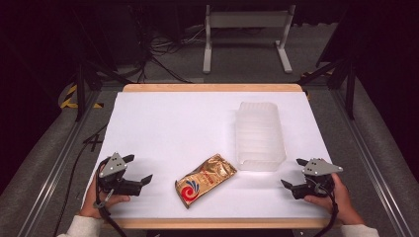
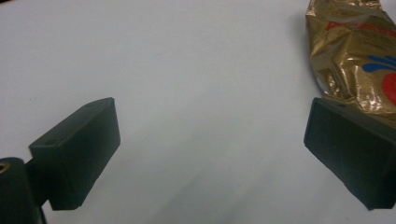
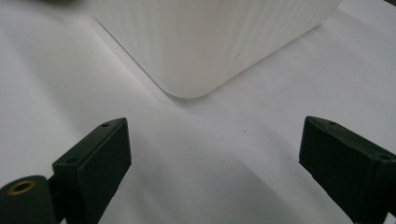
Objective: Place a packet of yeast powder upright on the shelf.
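Note:
A crinkled gold foil pouch (image 1: 205,178) with a red and blue logo lies flat near the table's front middle; it reaches into the left gripper view as the pouch (image 2: 355,56) at the upper right. A translucent white plastic bin (image 1: 258,135) stands right of centre, and its rounded near corner (image 3: 196,51) faces the right gripper. My left gripper (image 1: 137,169) rests at the front left, open, a short way left of the pouch. At the front right my right gripper (image 1: 293,173) stands open, just right of the bin's near end. Nothing lies between either pair of jaws.
White paper covers the table (image 1: 168,123), with a wooden edge showing at the back and front. Beyond the table stand a white metal frame (image 1: 247,34) and loose cables on a dark floor. Metal rails run along both sides.

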Demonstrator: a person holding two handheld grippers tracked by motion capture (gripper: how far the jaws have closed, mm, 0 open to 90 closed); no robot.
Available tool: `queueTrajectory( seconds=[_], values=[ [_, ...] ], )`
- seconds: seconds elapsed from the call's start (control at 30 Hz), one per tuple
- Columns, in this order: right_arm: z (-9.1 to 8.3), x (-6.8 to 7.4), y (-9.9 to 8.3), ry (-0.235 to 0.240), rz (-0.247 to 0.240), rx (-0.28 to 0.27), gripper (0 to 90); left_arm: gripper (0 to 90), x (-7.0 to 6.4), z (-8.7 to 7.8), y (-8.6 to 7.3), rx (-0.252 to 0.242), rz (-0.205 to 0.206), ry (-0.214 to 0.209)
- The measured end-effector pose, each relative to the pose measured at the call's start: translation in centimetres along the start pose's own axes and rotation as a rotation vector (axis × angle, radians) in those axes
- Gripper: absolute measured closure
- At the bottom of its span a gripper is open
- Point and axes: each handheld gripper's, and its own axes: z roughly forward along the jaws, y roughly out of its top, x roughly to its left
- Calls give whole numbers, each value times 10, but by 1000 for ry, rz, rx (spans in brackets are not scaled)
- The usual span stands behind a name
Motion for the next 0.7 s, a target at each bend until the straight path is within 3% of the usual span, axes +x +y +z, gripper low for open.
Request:
queueTrajectory(
  seconds=[0.07,0.1,0.2,0.37,0.5,0.7],
  values=[
    [0,0,0,2,-3,0,97,69,1,-3,0,-10,5,-43],
    [-1,0,0,1,-4,0,97,73,2,-4,0,-23,-12,-58],
    [-1,0,0,-2,-3,-4,97,75,4,-5,0,-9,-21,-49],
    [-2,0,0,-5,-3,-6,97,75,2,-5,1,2,-19,9],
    [-3,0,1,-16,3,-2,97,75,-5,-2,5,-16,16,15],
    [-7,-1,2,-9,16,-32,98,52,-9,4,13,-50,4,1]
  ],
)
